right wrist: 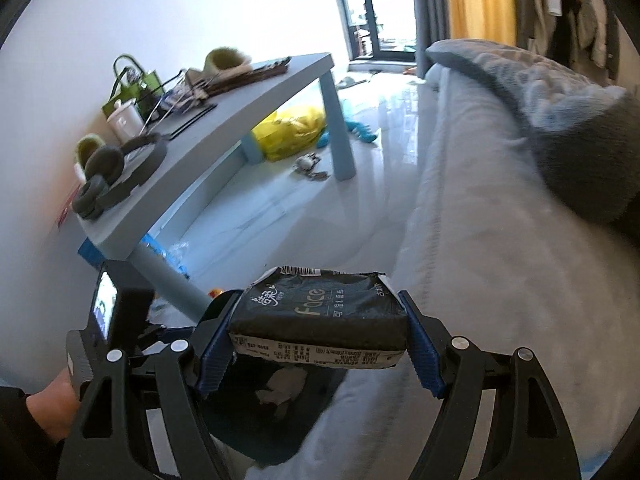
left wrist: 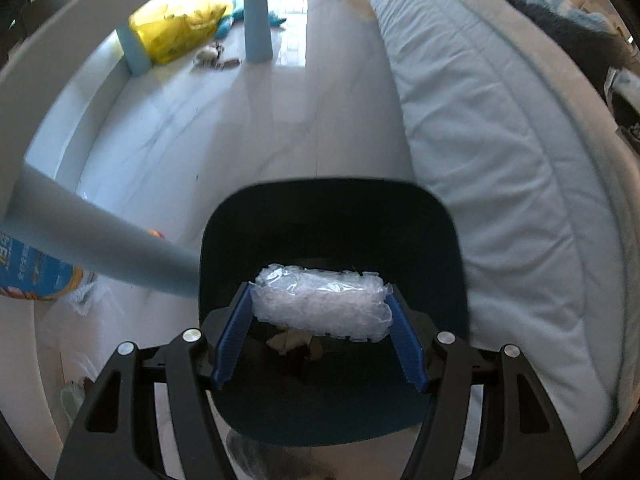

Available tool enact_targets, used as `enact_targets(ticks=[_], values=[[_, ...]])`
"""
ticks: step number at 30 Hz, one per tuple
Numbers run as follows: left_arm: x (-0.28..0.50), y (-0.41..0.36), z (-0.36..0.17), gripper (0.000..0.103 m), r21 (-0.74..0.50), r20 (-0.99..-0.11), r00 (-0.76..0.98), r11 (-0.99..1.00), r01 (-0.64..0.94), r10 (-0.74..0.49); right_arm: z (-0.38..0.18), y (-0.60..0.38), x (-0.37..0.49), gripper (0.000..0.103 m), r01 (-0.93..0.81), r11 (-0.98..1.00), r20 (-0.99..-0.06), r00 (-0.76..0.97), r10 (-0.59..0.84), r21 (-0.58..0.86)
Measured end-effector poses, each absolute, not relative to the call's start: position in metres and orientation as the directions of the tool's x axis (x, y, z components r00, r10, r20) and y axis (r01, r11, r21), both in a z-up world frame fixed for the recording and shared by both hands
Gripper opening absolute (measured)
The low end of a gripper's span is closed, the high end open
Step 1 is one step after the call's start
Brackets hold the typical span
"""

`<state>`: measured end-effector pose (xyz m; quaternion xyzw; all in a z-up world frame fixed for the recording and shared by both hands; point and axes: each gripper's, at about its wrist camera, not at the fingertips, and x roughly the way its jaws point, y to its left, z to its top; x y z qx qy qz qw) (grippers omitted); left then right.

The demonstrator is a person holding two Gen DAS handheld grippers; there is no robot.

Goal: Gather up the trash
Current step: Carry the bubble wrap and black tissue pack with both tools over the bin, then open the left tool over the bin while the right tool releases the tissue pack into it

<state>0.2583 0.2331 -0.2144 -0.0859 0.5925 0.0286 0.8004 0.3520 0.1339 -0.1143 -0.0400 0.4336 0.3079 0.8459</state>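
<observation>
My left gripper [left wrist: 320, 300] is shut on a clear crumpled plastic wrap [left wrist: 322, 302] and holds it just above the dark blue trash bin [left wrist: 332, 216] on the floor. Crumpled paper [left wrist: 294, 342] lies inside the bin. My right gripper [right wrist: 320, 318] is shut on a black tissue pack [right wrist: 320, 316] marked "Face", held above the same bin [right wrist: 256, 424], where white paper [right wrist: 280, 390] shows. The left gripper's body [right wrist: 108, 320] appears at the lower left of the right wrist view.
A light blue low table [right wrist: 224, 112] stands on the left with headphones [right wrist: 116, 172], a mug [right wrist: 126, 120] and clutter. A yellow bag [right wrist: 290, 130] and small scraps [right wrist: 310, 166] lie under it. A grey bed [right wrist: 500, 240] fills the right. A printed bag [left wrist: 32, 268] lies left of the bin.
</observation>
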Motion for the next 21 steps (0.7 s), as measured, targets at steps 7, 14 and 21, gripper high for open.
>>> enact_targets(ticks=[7, 14, 21], values=[[0.250, 0.236, -0.234, 0.068, -0.114, -0.973, 0.217, 0.985, -0.129, -0.084, -0.136, 0.173, 0.346, 0.076, -0.604, 0.772, -0.809, 0.345, 0.475, 0.196], [0.242, 0.244, -0.246, 0.072, -0.157, -0.977, 0.167, 0.979, -0.129, -0.135, -0.155, 0.194, 0.347, 0.076, -0.611, 0.762, -0.833, 0.294, 0.470, 0.214], [0.236, 0.257, -0.237, 0.079, -0.168, -0.971, 0.194, 0.978, -0.125, -0.142, -0.172, 0.209, 0.350, 0.076, -0.609, 0.762, -0.853, 0.260, 0.453, 0.219]])
